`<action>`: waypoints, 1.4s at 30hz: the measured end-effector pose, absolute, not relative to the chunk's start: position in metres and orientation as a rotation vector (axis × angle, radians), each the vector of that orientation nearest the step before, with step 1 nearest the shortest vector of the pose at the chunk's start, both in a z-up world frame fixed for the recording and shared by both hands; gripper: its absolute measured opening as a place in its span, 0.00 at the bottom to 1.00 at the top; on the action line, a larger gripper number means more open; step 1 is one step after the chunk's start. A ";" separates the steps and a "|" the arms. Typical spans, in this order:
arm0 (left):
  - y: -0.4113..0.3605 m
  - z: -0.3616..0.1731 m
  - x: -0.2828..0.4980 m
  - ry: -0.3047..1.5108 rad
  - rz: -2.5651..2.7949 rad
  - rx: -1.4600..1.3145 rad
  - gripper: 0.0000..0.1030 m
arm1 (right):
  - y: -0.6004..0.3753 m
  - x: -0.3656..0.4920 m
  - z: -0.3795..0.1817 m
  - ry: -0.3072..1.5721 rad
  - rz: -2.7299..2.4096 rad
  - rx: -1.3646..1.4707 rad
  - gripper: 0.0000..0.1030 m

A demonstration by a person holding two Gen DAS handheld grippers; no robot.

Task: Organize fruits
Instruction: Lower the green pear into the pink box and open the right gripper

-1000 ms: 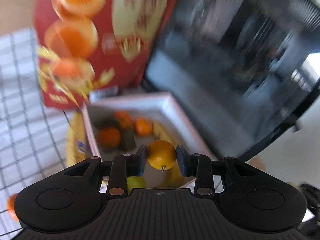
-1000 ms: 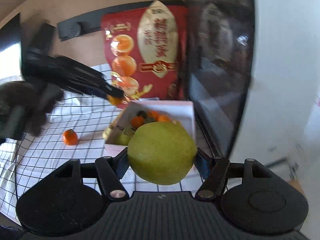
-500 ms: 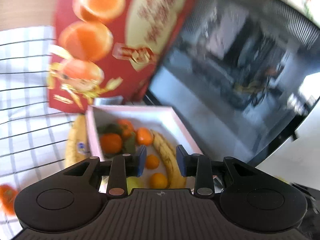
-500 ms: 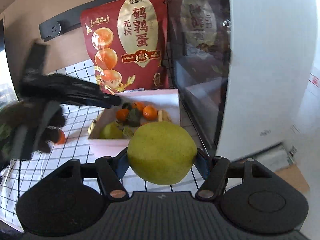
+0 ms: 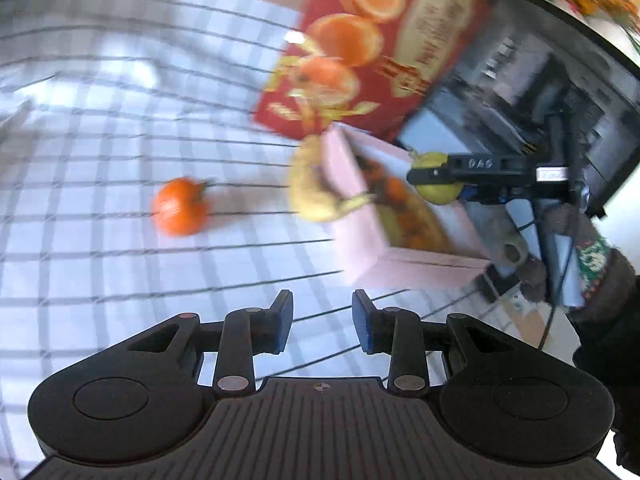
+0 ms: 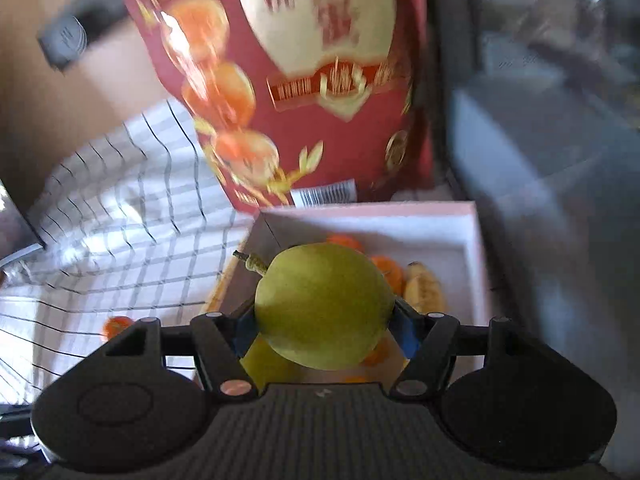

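My right gripper (image 6: 324, 322) is shut on a green pear (image 6: 322, 306) and holds it over the pink box (image 6: 478, 248), which has oranges (image 6: 386, 270) and a banana (image 6: 424, 288) inside. In the left wrist view the right gripper (image 5: 436, 184) with the pear (image 5: 438, 196) hangs above the pink box (image 5: 360, 240). My left gripper (image 5: 322, 326) is open and empty above the checked cloth. A loose orange (image 5: 180, 206) lies on the cloth, left of the box. A banana (image 5: 310, 188) leans on the box's outer left side.
A red snack bag (image 6: 296, 80) stands behind the box. A dark oven with a glass door (image 6: 540, 120) stands at the right. The white checked cloth (image 5: 100, 120) covers the table. The loose orange also shows in the right wrist view (image 6: 116, 326).
My left gripper opened, dropped its small orange into the box and pulled back left over the cloth. My right gripper carried the pear forward over the box.
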State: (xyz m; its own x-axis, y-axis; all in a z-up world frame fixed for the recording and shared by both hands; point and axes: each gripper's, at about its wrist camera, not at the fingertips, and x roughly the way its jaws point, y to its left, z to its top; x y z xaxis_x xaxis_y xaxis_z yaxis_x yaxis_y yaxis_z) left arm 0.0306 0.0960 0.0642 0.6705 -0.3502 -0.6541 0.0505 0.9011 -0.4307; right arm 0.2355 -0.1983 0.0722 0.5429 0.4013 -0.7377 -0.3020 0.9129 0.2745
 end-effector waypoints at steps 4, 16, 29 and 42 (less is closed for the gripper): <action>0.127 0.056 0.011 0.813 -0.132 -0.447 0.35 | -0.175 0.258 0.042 0.974 0.430 0.017 0.65; 0.157 0.038 -0.007 0.851 -0.064 -0.500 0.35 | -0.150 0.263 0.027 1.023 0.517 -0.222 0.65; 0.160 0.032 -0.007 0.871 -0.078 -0.519 0.35 | -0.146 0.255 0.029 1.009 0.492 -0.278 0.65; 0.168 0.028 -0.012 0.871 -0.057 -0.552 0.35 | -0.153 0.264 0.072 0.970 0.486 -0.147 0.67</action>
State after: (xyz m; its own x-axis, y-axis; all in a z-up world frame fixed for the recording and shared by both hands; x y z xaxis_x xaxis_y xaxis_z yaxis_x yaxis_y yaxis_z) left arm -0.0119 0.1684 0.0280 0.6520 -0.2670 -0.7097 -0.1724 0.8592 -0.4816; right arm 0.2639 -0.1530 0.0721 0.4679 0.3302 -0.8198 -0.4595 0.8833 0.0935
